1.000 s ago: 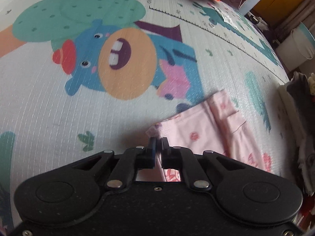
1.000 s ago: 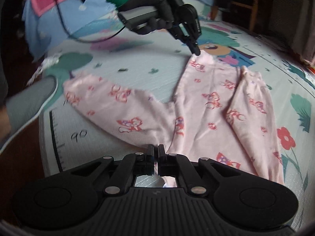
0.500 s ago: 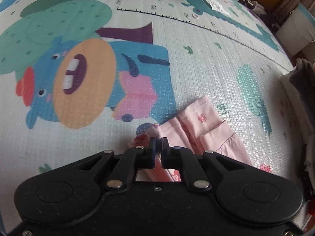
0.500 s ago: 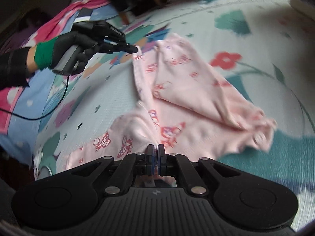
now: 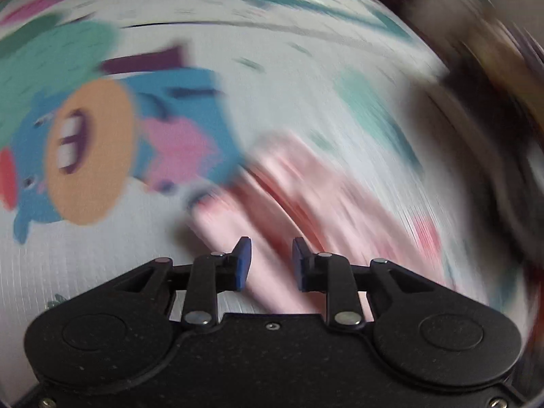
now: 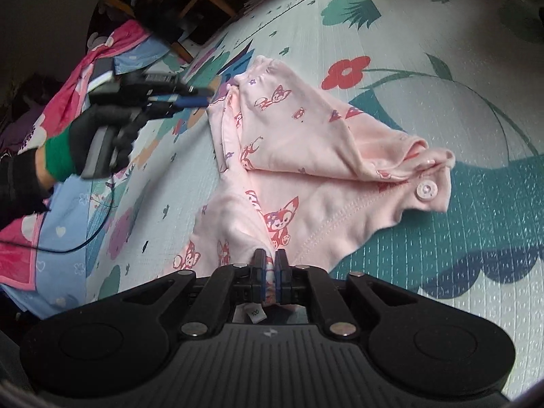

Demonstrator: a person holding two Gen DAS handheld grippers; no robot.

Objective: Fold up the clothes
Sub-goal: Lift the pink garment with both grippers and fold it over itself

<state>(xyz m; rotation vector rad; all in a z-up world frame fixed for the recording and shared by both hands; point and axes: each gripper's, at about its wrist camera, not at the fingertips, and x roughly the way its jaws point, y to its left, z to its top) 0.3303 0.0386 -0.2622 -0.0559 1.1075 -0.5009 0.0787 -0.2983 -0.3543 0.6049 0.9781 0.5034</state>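
Garment: pale pink cotton baby garment with red fox prints [image 6: 306,156] lies folded over itself on the pastel cartoon-printed foam play mat [image 6: 425,51] | right gripper [image 6: 270,270]: fingers pinching its near edge | left gripper [image 5: 268,261]: fingers spread, empty, above blurred pink cloth | white snap button [image 6: 426,192] on garment's right corner.

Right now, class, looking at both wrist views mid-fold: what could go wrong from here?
1. The right gripper pinches only a small bunch of the pink garment; pulling may drag the folded layers apart.
2. The left gripper is open above the cloth, so nothing anchors that end.
3. The left view is motion-blurred, so a regrasp could miss.
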